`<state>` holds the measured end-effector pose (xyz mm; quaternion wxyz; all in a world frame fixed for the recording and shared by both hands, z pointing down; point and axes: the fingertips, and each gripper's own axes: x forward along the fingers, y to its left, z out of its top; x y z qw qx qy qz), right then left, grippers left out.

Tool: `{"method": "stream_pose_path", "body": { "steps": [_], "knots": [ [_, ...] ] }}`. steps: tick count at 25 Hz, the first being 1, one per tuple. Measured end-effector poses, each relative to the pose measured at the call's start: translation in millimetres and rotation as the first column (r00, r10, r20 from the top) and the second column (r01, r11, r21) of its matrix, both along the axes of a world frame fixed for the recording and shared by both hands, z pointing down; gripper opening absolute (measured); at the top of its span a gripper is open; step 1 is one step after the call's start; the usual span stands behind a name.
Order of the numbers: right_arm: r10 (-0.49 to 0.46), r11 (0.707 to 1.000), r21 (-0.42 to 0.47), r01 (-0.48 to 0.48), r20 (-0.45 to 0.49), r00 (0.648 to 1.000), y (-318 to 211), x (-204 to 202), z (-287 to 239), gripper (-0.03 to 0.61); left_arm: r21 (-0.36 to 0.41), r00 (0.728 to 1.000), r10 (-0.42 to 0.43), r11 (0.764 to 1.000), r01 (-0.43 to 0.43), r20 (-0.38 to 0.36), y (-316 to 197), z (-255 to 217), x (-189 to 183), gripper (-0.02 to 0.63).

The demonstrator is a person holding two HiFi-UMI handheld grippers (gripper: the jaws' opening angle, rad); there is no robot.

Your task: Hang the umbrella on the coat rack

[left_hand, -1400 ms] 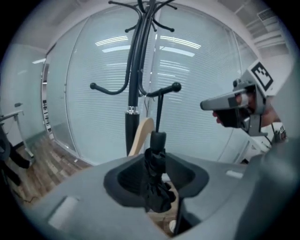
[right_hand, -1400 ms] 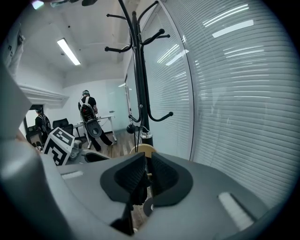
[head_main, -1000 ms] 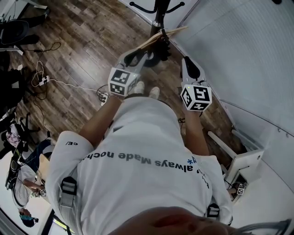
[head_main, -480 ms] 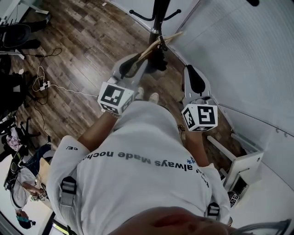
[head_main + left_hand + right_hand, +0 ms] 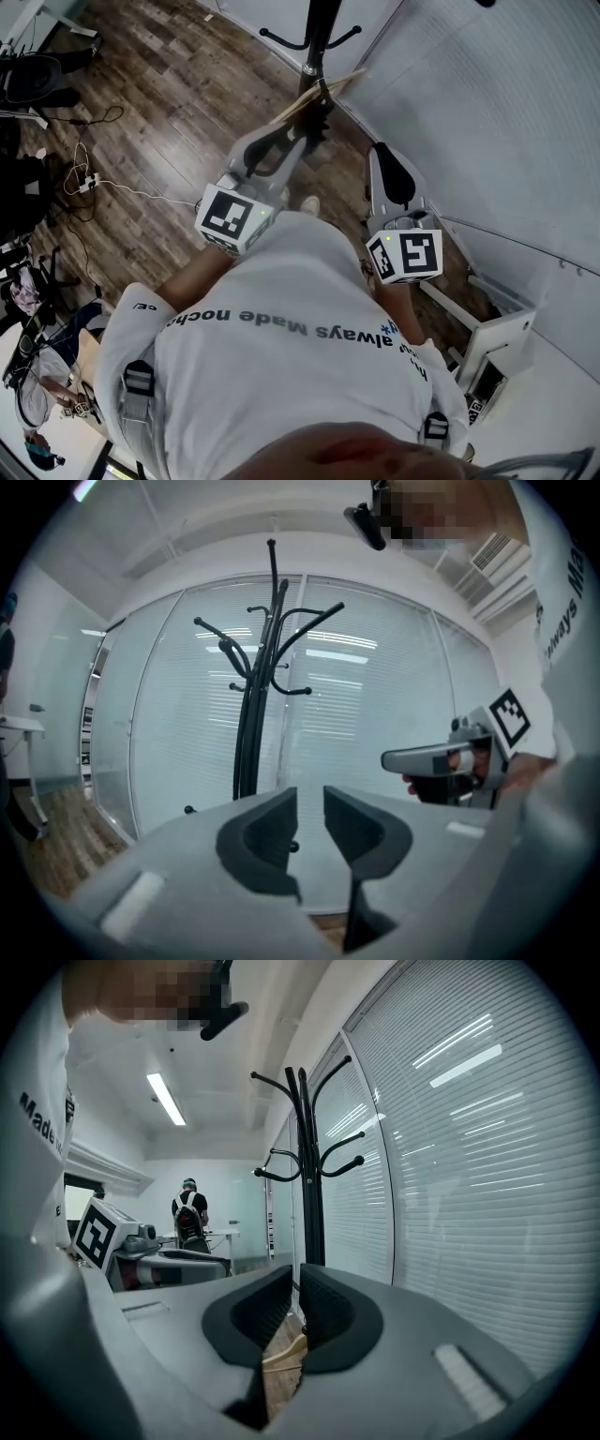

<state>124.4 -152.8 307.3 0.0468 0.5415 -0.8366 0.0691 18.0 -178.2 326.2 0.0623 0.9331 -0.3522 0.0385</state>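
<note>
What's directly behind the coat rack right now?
A wall of white slatted blinds stands behind the coat rack. In the left gripper view, the left gripper covers the rack's foot, so whatever is low behind it cannot be seen.

Black coat rack [image 5: 249, 733], brown wood-grain floor [image 5: 169, 84], white slatted blinds [image 5: 469, 1147].

The wooden plank floor [image 5: 169, 112] fills the head view from 9 to 1 o'clock. The black coat rack [image 5: 309, 66] stands on it at 12. A white cable [image 5: 141, 191] and a power strip [image 5: 82, 176] lie at 9. A white stand [image 5: 489, 339] rests at 4 o'clock.
</note>
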Motion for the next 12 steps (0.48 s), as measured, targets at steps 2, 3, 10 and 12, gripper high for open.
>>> {"method": "stream_pose_path", "body": {
  "steps": [2, 3, 10, 12],
  "knots": [
    [0.002, 1.000, 0.004, -0.002, -0.006, 1.000, 2.3, 0.7, -3.3, 0.026, 0.000, 1.000, 0.003, 1.000, -0.003, 0.003, 2.1, -1.6, 2.0, 0.089],
    [0.002, 1.000, 0.006, -0.002, -0.008, 1.000, 3.5, 0.8, -5.0, 0.026, 0.002, 1.000, 0.001, 1.000, -0.001, 0.002, 2.5, -3.4, 2.1, 0.089],
    [-0.003, 1.000, 0.014, 0.003, -0.005, 1.000, 5.6, -3.3, -10.5, 0.026, -0.007, 1.000, -0.005, 1.000, 0.005, -0.002, 1.7, -1.1, -2.8, 0.087],
    [-0.004, 1.000, 0.016, 0.005, -0.006, 1.000, 6.7, -1.8, -11.3, 0.026, -0.009, 1.000, -0.004, 1.000, 0.004, 0.001, 3.3, 0.1, -1.9, 0.087]
  ]
}}
